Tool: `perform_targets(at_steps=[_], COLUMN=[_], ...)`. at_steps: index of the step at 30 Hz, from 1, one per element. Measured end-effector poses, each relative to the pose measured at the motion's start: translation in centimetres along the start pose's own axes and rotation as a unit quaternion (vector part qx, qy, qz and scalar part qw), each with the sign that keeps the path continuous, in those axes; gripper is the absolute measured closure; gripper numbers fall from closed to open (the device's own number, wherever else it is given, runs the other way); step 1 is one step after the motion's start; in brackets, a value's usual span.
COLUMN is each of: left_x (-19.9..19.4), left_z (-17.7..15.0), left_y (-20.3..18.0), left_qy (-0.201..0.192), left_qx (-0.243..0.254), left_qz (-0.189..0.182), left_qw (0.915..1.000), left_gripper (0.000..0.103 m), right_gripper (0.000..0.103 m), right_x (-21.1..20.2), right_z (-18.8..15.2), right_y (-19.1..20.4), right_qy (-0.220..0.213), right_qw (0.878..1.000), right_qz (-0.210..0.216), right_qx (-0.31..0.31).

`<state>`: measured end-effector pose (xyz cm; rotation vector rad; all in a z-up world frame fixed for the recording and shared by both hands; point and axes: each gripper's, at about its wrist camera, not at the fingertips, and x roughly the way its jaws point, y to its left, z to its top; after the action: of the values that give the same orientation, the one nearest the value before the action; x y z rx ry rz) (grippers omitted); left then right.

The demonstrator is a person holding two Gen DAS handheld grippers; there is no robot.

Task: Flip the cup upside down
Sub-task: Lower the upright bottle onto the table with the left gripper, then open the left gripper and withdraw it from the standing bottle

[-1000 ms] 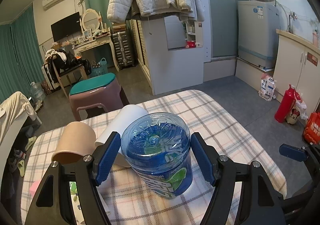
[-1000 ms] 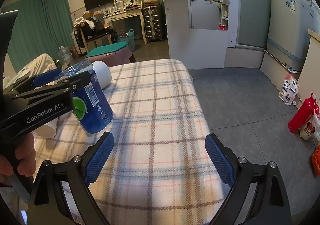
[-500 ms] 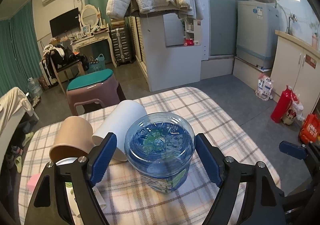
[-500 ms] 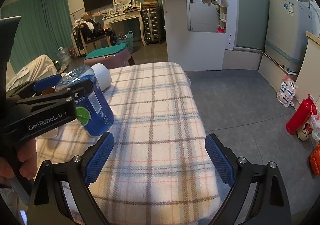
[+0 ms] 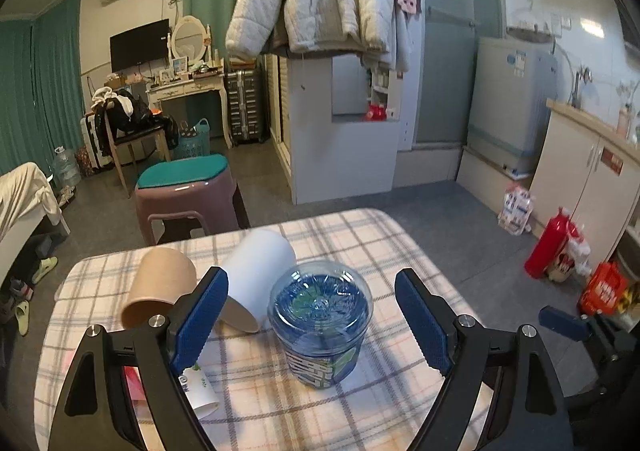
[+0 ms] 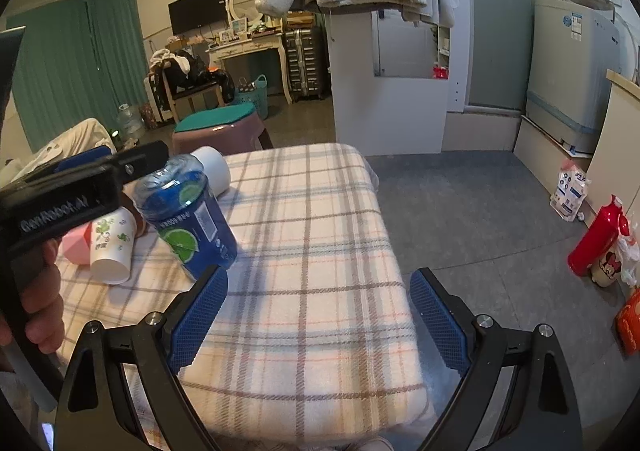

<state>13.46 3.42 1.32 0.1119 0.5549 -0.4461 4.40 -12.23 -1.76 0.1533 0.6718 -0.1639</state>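
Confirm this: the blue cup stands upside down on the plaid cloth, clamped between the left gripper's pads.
Not clamped. The left wrist view shows the left gripper open, both pads clear of the blue cup. The cup does stand upside down on the plaid cloth.

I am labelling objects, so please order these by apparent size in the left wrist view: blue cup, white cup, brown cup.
1. blue cup, though it is nearest the camera.
2 and 3. white cup and brown cup look alike; I cannot rank them.
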Motion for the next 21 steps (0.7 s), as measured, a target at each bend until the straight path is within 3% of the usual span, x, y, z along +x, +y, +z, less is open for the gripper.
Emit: perform_targets(at_steps=[7,15,20,21], left_x=[-4.5,-8.0,-9.1,-9.3], left_z=[-0.1,-2.3,-4.3,-4.7], left_y=[1.6,3.4,3.1,3.1], left_qy=[-0.026,-0.049,-0.055,-0.056], left_qx=[-0.023,-0.038,-0.013,-0.011], left_qz=[-0.002,0.024,0.045,0.049], left_qw=[0.9994,0.9978,0.9974,0.9972], left_gripper=[0.01,0.008,0.007,0.002], right_gripper=[0.01,0.01,0.01,0.01], right_x=[-3.1,-4.6,-4.7,-4.8], right_z=[0.2,-0.3,-1.1,-1.3], right_y=[0.7,1.9,2.6,2.7], right_qy=[-0.036,-0.051,-0.049,-0.051], right_qw=[0.999,0.997,0.997,0.997], right_qz=[0.007,0.025,0.036,0.038], right_qx=[-0.016,-0.047,-0.051,-0.052])
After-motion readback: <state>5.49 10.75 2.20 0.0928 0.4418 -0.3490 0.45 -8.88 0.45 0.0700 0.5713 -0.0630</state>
